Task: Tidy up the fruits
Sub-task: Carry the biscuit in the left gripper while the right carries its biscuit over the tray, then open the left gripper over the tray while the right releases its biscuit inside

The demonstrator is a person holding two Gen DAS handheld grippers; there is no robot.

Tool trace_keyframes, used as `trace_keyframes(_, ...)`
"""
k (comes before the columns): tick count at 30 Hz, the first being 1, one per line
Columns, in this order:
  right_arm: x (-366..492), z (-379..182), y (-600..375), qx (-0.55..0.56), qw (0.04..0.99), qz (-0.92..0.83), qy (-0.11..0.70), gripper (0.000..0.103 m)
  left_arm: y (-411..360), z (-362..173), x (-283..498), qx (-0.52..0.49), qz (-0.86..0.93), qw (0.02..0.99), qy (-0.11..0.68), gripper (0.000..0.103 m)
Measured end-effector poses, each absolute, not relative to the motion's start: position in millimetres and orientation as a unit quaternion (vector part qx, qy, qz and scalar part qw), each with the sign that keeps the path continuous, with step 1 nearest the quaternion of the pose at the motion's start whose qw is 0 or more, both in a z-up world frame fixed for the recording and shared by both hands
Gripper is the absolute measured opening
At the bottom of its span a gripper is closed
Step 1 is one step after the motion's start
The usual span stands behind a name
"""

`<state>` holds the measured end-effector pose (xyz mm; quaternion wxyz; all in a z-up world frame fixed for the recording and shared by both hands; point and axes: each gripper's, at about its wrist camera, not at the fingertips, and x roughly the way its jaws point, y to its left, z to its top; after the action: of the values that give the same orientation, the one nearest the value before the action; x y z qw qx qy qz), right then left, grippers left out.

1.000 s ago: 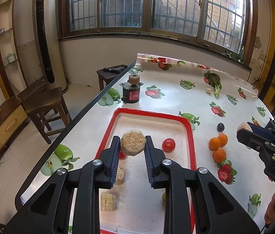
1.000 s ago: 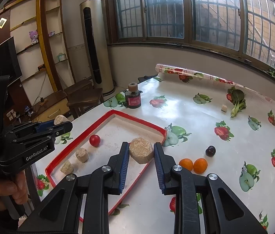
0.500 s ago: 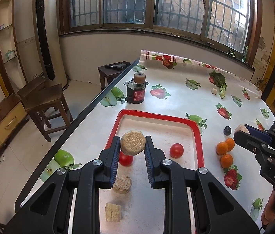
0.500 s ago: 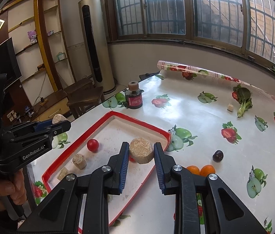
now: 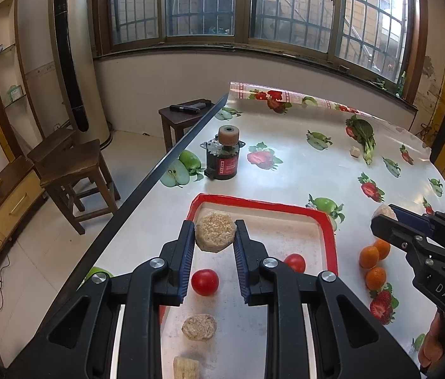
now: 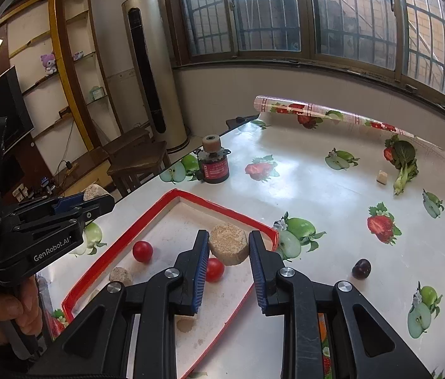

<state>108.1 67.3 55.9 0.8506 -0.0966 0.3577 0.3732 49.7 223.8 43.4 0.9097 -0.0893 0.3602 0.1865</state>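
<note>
My left gripper (image 5: 214, 237) is shut on a round beige cake (image 5: 215, 232), held above the far left corner of the red-rimmed tray (image 5: 263, 206). Two tomatoes (image 5: 204, 281) (image 5: 295, 262) and two beige pieces (image 5: 198, 327) lie in the tray. My right gripper (image 6: 227, 246) is shut on a second beige cake (image 6: 228, 243) over the tray's right rim (image 6: 222, 210). Three oranges (image 5: 369, 256) sit right of the tray, and a dark plum (image 6: 361, 268) lies farther out. Each gripper shows in the other's view, the left gripper (image 6: 96, 200) and the right gripper (image 5: 378, 221).
A black-and-red canister (image 5: 224, 158) with a beige cap stands beyond the tray near the table's left edge (image 5: 146, 186). A leafy green vegetable (image 6: 405, 161) and a small beige cube (image 6: 382, 177) lie at the far right. Wooden stools (image 5: 71, 170) stand beside the table.
Both grippers have moved forward over the tray with their cakes still held. The left cake went from mid-tray to the far left corner, and a tomato now shows between the left fingers.
</note>
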Motion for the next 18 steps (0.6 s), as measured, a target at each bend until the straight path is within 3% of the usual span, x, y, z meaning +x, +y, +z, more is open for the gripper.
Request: trace_keyframes(18, 166, -22, 123, -0.092, 0.814, 0.368, 0.440, 0.026, 253, -33, 114, -0.120, 0.192, 0.868, 0.441, 0.022)
